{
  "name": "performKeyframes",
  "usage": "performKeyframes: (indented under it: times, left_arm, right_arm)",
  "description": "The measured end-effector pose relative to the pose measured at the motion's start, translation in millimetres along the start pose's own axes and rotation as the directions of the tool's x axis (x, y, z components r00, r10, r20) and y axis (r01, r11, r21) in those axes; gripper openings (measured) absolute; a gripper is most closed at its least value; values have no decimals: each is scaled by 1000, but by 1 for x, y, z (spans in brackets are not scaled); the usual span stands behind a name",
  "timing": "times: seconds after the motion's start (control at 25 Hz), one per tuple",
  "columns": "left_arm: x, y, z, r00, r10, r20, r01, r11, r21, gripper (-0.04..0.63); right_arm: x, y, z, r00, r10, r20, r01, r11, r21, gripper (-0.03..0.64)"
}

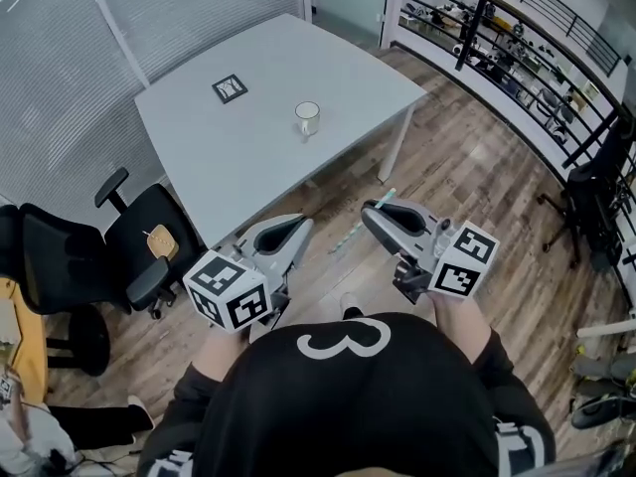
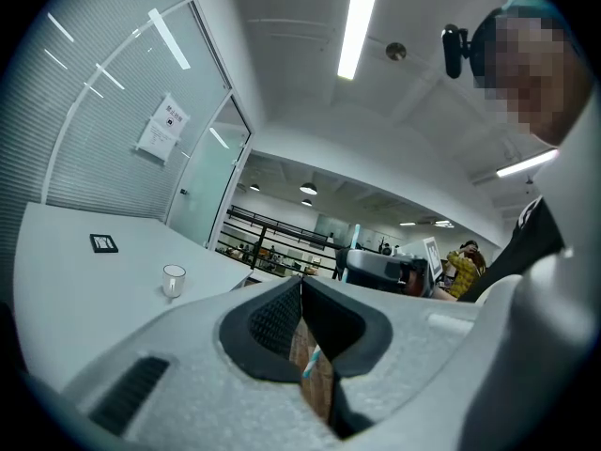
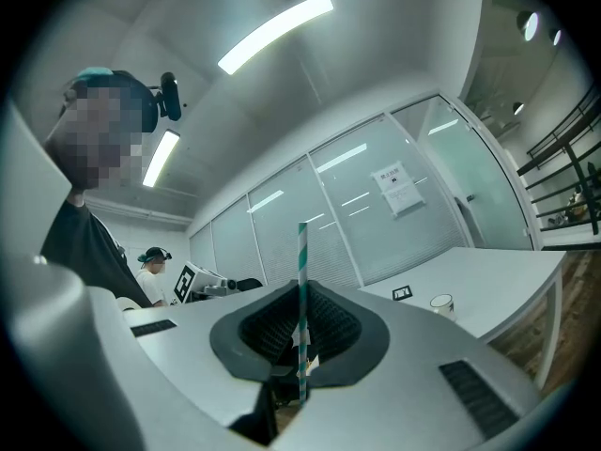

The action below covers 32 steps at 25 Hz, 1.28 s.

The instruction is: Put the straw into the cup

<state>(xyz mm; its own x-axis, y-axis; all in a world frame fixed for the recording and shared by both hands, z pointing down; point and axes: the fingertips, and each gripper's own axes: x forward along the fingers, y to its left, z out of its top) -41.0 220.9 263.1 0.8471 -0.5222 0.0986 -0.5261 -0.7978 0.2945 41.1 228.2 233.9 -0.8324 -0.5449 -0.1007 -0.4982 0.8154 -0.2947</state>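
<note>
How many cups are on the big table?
1. The cup stands near the middle of the white table, right of the marker card in the head view. None seems hidden.

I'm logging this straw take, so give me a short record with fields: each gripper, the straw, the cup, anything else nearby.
left gripper: jaws together, empty
right gripper: shut on the striped straw
cup: white, upright on the grey table, apart from both grippers, no straw inside
marker card: on the table, left of the cup
office chair: black, beside the table
task state: straw not yet in cup
</note>
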Motion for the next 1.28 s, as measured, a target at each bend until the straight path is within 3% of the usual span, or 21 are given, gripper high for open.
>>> performKeyframes:
  times: [0.48,0.84,1.04,1.28]
  left_arm:
    - [104,52,30,999,52,10,-52,999,-5,17]
    - [173,65,44,997,72,-1,-72,997,22,17]
    - [188,64,45,993,113,-19,-112,991,68,17]
    - [183,87,45,991,132,-22,-131,991,35,17]
  right_arm:
    - [8,-115,39,999,44,5,-44,999,6,32]
    - [-2,-183,66,998,62,32,-62,998,3,32]
    - [-13,-201,73,995,76,58,-76,997,6,32]
    - [4,-214,75,995,67,68,-69,998,16,32]
